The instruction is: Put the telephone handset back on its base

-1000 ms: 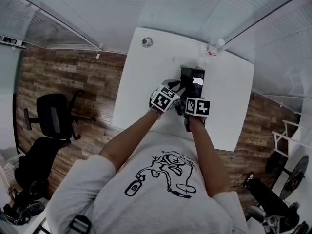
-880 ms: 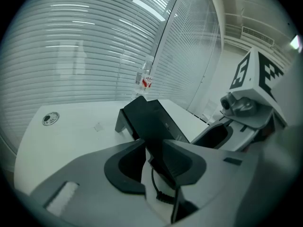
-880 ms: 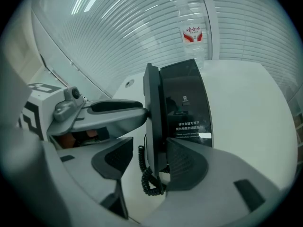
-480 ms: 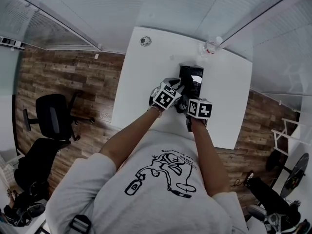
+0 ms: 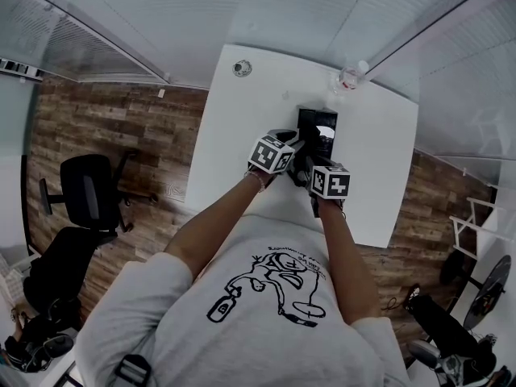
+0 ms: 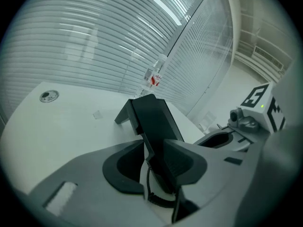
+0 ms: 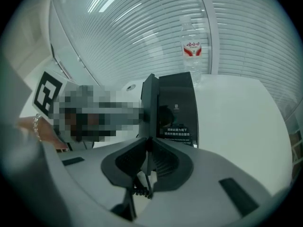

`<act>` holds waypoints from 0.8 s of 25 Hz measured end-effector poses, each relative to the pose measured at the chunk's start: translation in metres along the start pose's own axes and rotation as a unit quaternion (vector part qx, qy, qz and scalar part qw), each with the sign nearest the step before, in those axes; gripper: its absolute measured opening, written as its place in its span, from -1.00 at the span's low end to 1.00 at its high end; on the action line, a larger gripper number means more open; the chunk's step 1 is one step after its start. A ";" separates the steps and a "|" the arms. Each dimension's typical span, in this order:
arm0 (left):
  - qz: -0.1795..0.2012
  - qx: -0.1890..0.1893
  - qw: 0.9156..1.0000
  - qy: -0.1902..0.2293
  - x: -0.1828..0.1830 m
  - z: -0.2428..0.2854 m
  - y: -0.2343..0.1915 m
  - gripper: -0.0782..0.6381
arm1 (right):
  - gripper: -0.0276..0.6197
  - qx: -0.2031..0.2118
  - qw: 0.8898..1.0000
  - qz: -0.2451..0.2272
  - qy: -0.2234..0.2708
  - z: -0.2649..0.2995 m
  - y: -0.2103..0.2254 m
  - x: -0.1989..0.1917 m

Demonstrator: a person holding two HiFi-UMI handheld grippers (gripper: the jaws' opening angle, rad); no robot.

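White tabletop (image 5: 230,143), seen steeply from above. Container: a clear plastic bottle (image 5: 351,76) with a red-and-white label stands at the far right corner; how full it is cannot be told.

The black telephone base (image 5: 321,127) sits mid-table, nearer the far edge. Its sloping face is smooth and carries a small printed label. The handset (image 6: 154,122), a long flat black slab, lies along the base's left side. Whether it is seated in the cradle cannot be told.

The left gripper (image 6: 155,144) comes in from the left edge. Its jaws are closed to the slab's thickness, with the ribbed right pad against the handset. The right gripper (image 7: 147,148) comes in from the near edge, just beside the left one. Its jaws are drawn almost together on a thin strand of the coiled cord (image 7: 140,191), whose coils hang below the pads.

A small round disc (image 5: 242,68) is set into the surface near the far left corner, well apart from the base. Ribbed translucent panels run behind the far edge. Beyond the left edge are wood-plank floor (image 5: 105,127) and a black office chair (image 5: 87,192).
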State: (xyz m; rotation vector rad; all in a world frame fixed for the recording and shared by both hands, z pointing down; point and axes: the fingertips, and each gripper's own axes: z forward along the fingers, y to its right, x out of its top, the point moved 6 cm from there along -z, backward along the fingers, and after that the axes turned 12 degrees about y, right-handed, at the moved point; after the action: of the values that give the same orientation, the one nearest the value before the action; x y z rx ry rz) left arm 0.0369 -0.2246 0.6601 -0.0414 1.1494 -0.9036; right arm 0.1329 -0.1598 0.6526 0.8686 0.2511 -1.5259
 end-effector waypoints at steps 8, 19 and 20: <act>-0.034 -0.011 0.999 0.022 -0.001 -0.006 0.002 -0.43 | -0.81 0.027 0.999 0.027 0.000 0.004 -0.002 0.000; -0.041 -0.010 0.998 0.038 -0.002 -0.008 0.001 -0.44 | -0.81 0.025 0.999 0.031 -0.007 0.011 0.003 -0.001; -0.041 -0.011 0.998 0.038 -0.002 -0.007 0.001 -0.44 | -0.81 0.019 1.000 0.020 -0.009 0.011 0.003 0.000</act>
State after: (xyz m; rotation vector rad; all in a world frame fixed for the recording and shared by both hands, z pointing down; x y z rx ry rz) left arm 0.0316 -0.2195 0.6578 -0.0740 1.2351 -0.9726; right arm 0.1312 -0.1666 0.6612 0.8849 0.1919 -1.5053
